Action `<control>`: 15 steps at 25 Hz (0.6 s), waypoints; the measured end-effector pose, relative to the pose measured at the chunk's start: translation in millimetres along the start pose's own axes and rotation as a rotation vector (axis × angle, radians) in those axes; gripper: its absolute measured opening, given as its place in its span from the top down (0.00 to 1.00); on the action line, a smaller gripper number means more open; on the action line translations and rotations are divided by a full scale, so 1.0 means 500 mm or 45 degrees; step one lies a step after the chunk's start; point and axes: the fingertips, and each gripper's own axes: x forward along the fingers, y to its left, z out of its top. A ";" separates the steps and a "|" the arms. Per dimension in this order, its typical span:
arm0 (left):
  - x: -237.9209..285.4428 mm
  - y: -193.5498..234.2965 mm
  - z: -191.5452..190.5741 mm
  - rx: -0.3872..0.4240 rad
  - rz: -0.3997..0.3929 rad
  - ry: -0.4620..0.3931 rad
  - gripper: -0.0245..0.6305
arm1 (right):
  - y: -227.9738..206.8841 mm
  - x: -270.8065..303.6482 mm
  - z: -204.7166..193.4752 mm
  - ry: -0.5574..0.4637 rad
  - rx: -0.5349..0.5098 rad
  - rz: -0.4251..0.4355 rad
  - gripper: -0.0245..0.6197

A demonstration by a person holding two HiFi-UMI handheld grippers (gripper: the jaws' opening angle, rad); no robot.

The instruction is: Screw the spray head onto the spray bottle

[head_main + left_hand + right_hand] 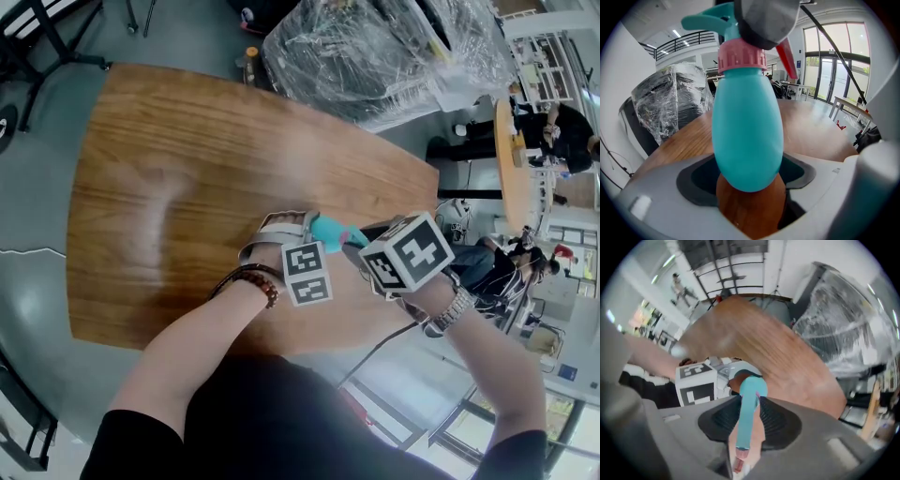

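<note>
While both grippers meet over the near-right part of the wooden table (187,187), the teal spray bottle (747,136) hangs clear of the tabletop, with bare wood showing under its rounded base in the left gripper view. The left gripper (750,180) stands spread wide, yet its dark pads (693,183) press on either side of the bottle's fat lower body, so it carries the bottle off the table. From the head view the bottle appears as a short teal patch (330,231) between the left gripper (298,232) and the right gripper (361,246), both just inside the table's near edge.

A pink threaded collar (741,56) sits at the bottle's neck, and the teal spray head (710,21) rises from it, with a red trigger (787,58) slanting off one side. The right gripper's grey body covers the top of the head in that view. In the right gripper view, the right gripper (750,420) points down toward the table and has its ribbed pads (722,416) half closed on the spray head (747,413); they pinch its wider part, while a thin gap shows beside the narrower nozzle end.

A beaded bracelet (255,279) circles the left wrist and a metal watch (450,309) the right. Beyond the table's far edge stands a bulk wrapped in clear plastic film (375,47).
</note>
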 end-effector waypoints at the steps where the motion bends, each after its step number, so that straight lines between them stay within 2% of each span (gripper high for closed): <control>1: 0.000 0.000 -0.001 0.001 0.002 0.001 0.34 | -0.002 0.002 -0.001 -0.023 0.136 0.048 0.78; 3: -0.002 0.000 -0.001 0.003 0.007 0.002 0.34 | 0.000 0.003 -0.004 -0.069 0.328 0.124 0.77; 4: -0.002 0.000 -0.001 0.004 0.008 0.002 0.34 | 0.001 0.002 -0.005 -0.088 0.370 0.142 0.77; 6: -0.002 -0.001 0.001 0.005 0.007 0.003 0.34 | 0.003 -0.001 -0.008 -0.111 0.359 0.143 0.76; 10: -0.007 -0.005 0.000 0.005 0.005 0.003 0.34 | 0.020 -0.023 -0.008 -0.151 0.165 0.128 0.56; 13: -0.006 -0.004 -0.001 0.006 0.006 0.006 0.34 | 0.036 -0.072 0.003 -0.218 -0.021 0.130 0.53; 15: -0.004 -0.005 -0.001 0.007 0.005 0.006 0.34 | 0.059 -0.125 0.018 -0.282 -0.276 0.109 0.53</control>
